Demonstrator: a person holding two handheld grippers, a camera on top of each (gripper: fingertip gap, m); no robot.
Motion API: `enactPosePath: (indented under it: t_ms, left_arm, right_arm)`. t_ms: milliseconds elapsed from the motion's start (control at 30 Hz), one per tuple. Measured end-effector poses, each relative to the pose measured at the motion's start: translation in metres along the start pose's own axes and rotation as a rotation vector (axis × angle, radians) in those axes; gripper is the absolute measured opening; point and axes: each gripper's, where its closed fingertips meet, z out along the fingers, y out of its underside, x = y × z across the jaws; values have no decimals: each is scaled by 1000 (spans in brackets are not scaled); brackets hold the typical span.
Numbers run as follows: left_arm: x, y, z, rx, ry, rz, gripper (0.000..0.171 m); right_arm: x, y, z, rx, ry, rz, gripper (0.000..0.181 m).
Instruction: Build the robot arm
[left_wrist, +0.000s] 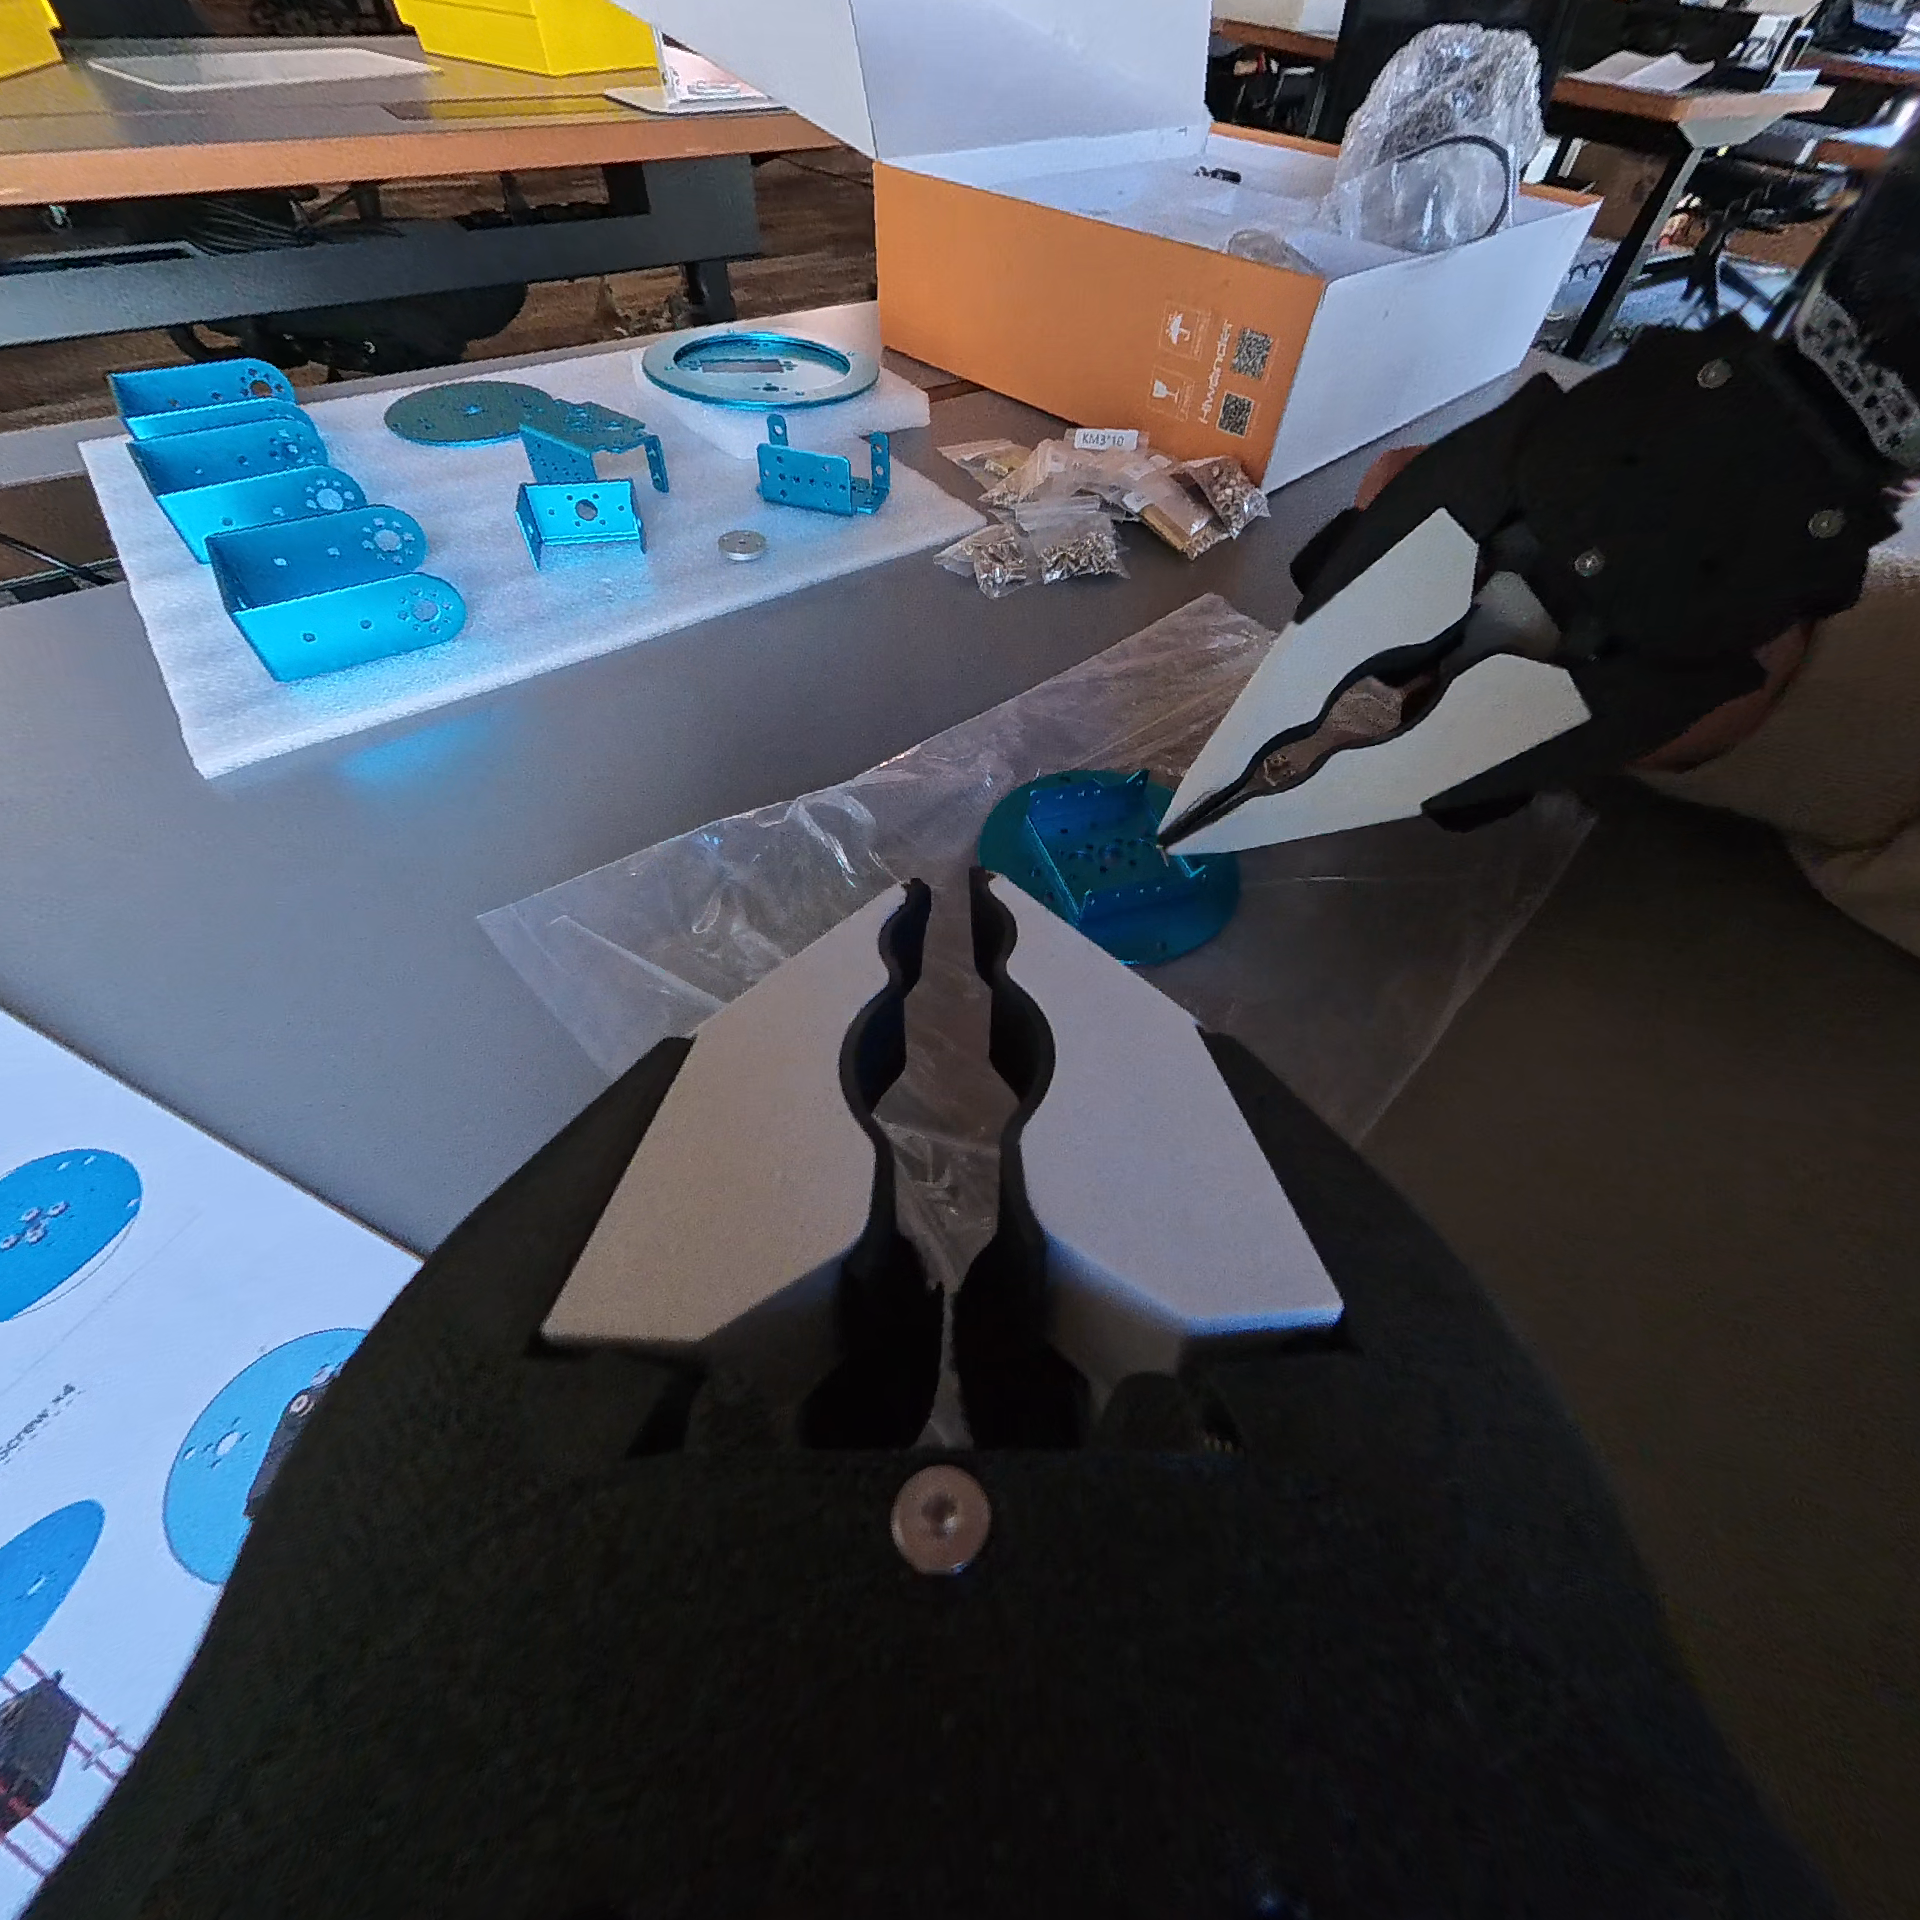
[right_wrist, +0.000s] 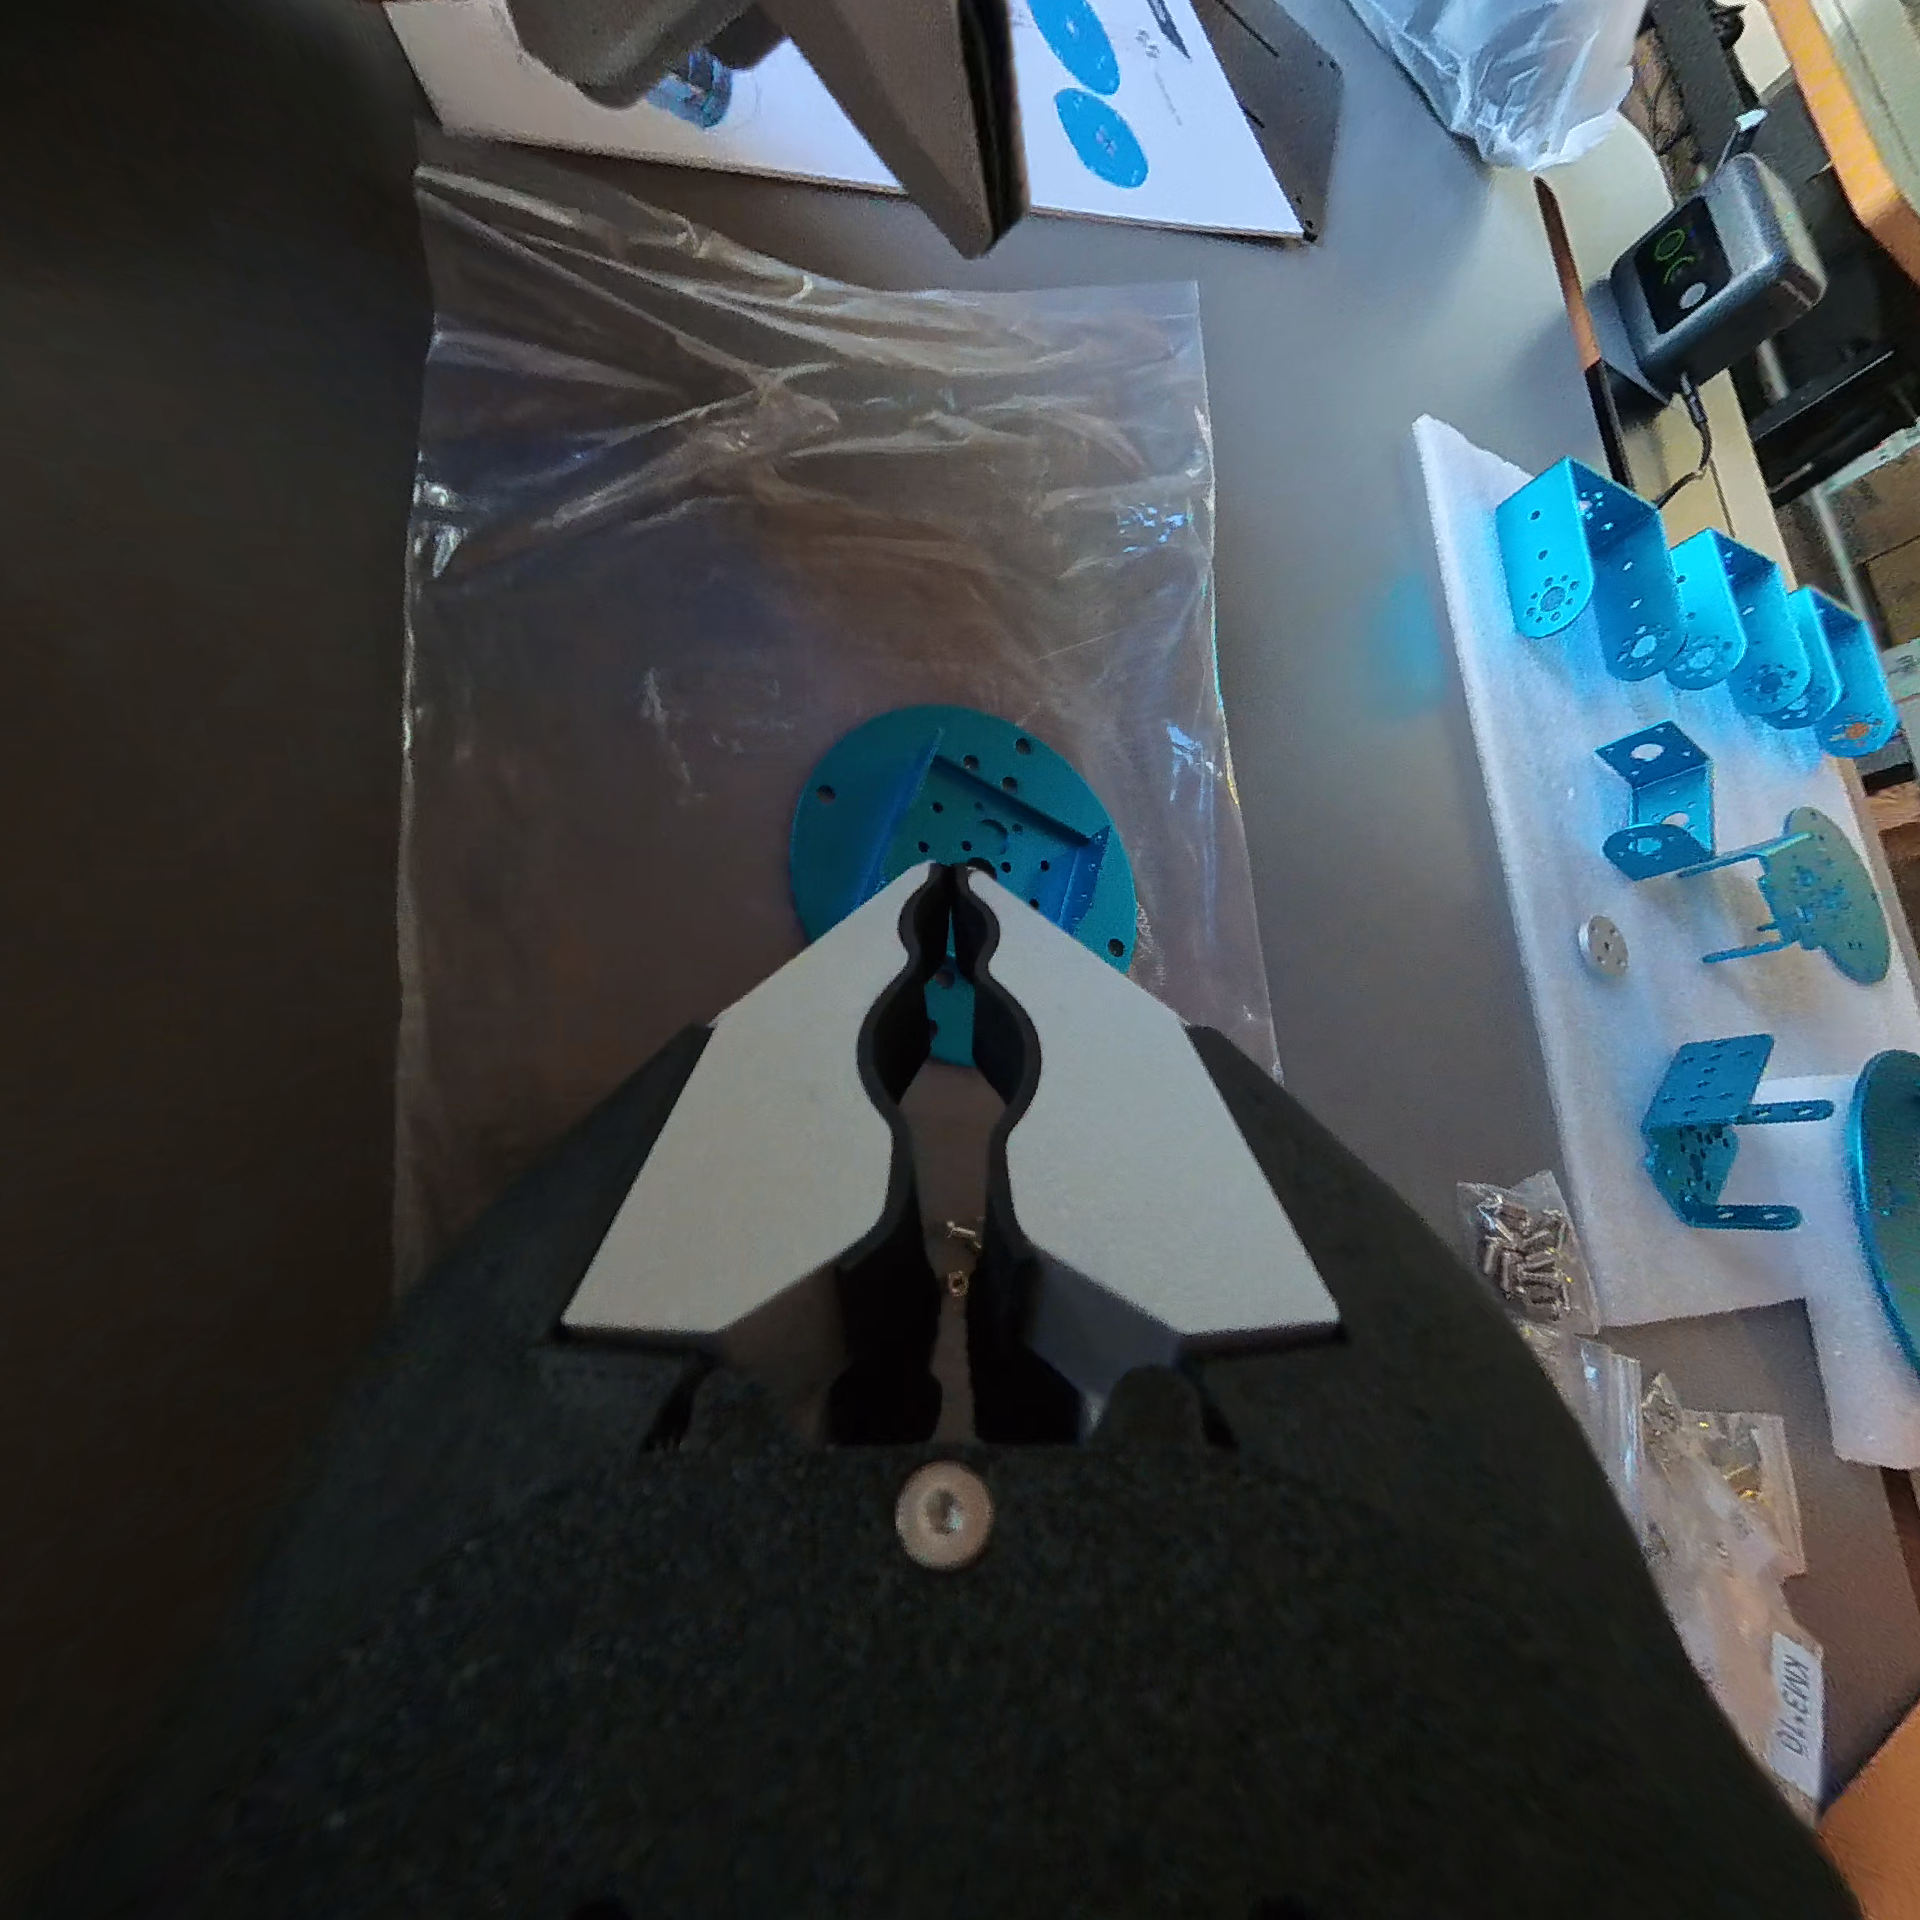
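Right tool (right_wrist: 951, 873) pinched together on a tiny screw (left_wrist: 1166, 845), tips touching the blue U-bracket (right_wrist: 987, 821) atop the blue round plate (right_wrist: 862, 758). Left tool (left_wrist: 948, 894) slightly apart, empty, hovering at seven o'clock of plate over clear plastic bag (right_wrist: 810, 468) on desk (left_wrist: 312, 831).

Blue round plate (right_wrist: 844, 821), clear plastic bag (right_wrist: 810, 499), white foam sheet (left_wrist: 582, 613)

Left tongs (left_wrist: 948, 891) slightly parted; right tongs (right_wrist: 950, 871) pinched.
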Motion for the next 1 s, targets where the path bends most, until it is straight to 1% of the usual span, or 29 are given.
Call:
enactPosePath:
  t_ms: [467,667,800,867,967,1000]
  left_arm:
    - [0,2,2,-13,8,-4,7]
    - [2,4,3,-21,13,1,7]
    - [3,5,3,-26,19,-4,7]
    - [3,7,4,-35,22,-2,7]
    - [4,8,5,-42,22,5,7]
    - [4,8,5,-39,23,6,7]
  right_arm:
    - [-3,5,6,-25,6,-34,0]
    - [-1,6,7,-48,48,-101,0]
    - [-1,5,7,-45,57,-106,0]
    - [0,2,4,-22,55,-78,0]
    - [2,-2,0,17,8,50,0]
    - [4,-1,-2,20,-17,101,5]
